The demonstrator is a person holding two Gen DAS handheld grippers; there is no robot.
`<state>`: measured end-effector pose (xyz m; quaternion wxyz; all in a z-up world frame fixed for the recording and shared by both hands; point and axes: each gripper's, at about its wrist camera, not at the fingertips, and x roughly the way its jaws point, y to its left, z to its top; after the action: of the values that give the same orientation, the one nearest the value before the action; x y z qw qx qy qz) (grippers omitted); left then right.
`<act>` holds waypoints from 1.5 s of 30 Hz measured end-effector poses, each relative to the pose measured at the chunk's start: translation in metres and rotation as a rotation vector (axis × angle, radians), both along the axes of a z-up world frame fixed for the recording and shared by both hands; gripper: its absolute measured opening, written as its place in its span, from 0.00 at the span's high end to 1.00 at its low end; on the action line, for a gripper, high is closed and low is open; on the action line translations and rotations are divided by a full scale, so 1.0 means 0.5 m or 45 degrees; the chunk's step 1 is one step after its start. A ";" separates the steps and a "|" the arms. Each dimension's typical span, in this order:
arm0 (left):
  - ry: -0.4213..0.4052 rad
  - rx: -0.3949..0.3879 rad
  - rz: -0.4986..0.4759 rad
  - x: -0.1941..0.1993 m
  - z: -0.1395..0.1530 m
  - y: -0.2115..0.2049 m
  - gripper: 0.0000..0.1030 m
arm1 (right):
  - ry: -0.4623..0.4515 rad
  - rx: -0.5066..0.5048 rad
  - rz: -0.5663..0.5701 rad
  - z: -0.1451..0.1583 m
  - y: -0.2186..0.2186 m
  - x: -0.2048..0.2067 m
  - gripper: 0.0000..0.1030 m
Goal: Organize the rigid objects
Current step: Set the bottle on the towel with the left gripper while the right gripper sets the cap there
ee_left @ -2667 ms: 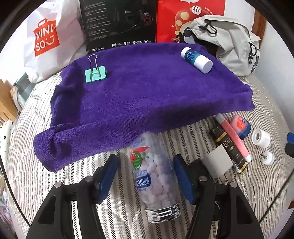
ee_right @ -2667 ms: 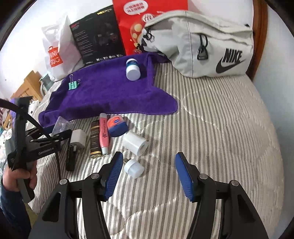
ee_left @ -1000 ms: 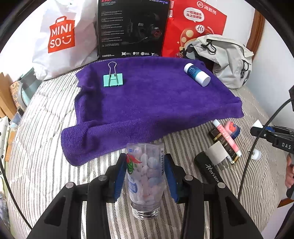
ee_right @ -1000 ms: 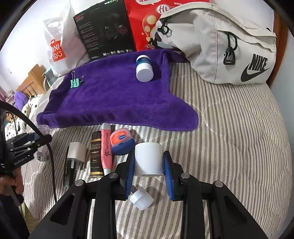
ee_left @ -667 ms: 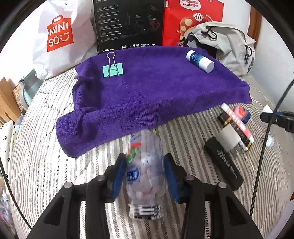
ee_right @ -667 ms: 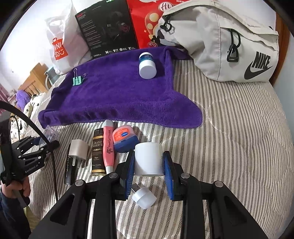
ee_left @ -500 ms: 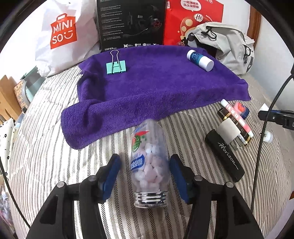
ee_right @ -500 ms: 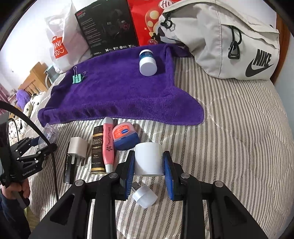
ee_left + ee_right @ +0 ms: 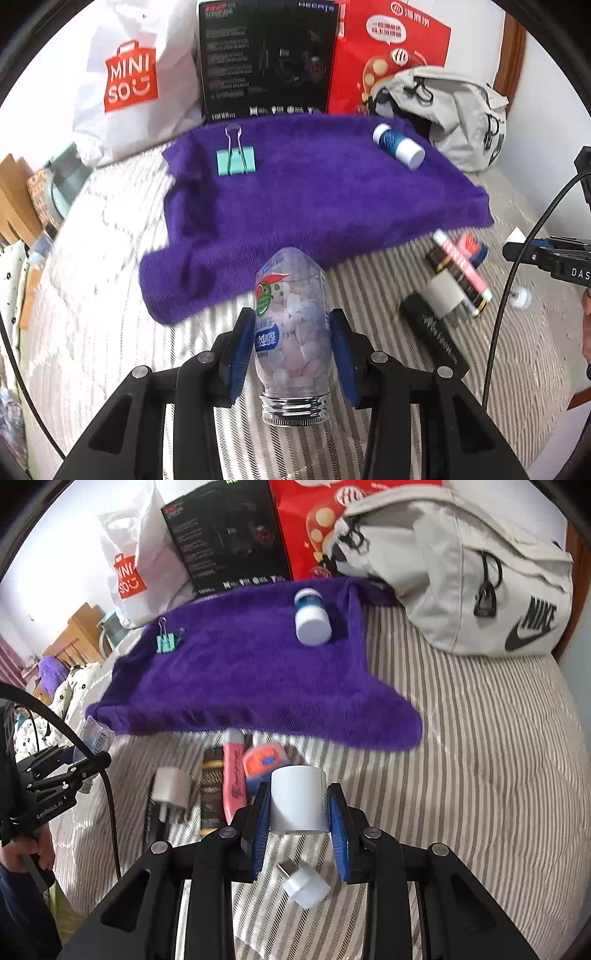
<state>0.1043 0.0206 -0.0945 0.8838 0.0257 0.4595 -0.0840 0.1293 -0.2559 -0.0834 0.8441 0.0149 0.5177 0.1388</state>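
Pinched between left gripper (image 9: 291,347) pads: candy bottle (image 9: 290,332); between right gripper (image 9: 298,825) pads: white cylinder (image 9: 298,799), probably lifted; ahead of both, purple towel (image 9: 317,192), likely drop-off, requiring forward carry and release.

Both the left gripper (image 9: 291,343) and the right gripper (image 9: 299,814) have matte black frames with silver round screws and blue finger pads (image 9: 242,350). A black cable loops past (white "GenRobot.AI" lettering), near a dark blue sleeve (image 9: 22,904).
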 end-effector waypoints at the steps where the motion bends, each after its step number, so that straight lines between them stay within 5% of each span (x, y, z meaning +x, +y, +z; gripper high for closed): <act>1: -0.009 -0.001 -0.004 0.004 0.010 0.001 0.62 | -0.009 0.008 0.008 0.008 0.002 0.006 0.71; 17: -0.054 0.005 0.050 0.104 0.089 0.034 0.62 | -0.055 0.051 0.061 0.045 0.026 0.136 0.71; 27: -0.019 0.001 0.055 0.176 0.064 0.043 0.62 | -0.002 -0.019 0.054 -0.022 0.028 0.248 0.71; 45: 0.047 -0.008 0.038 0.273 0.018 0.040 0.63 | -0.019 -0.151 0.135 -0.073 0.073 0.276 0.70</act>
<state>0.2408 0.0406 -0.0853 0.8765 0.0144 0.4757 -0.0727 0.2671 -0.2194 -0.1197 0.8388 -0.0636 0.5188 0.1524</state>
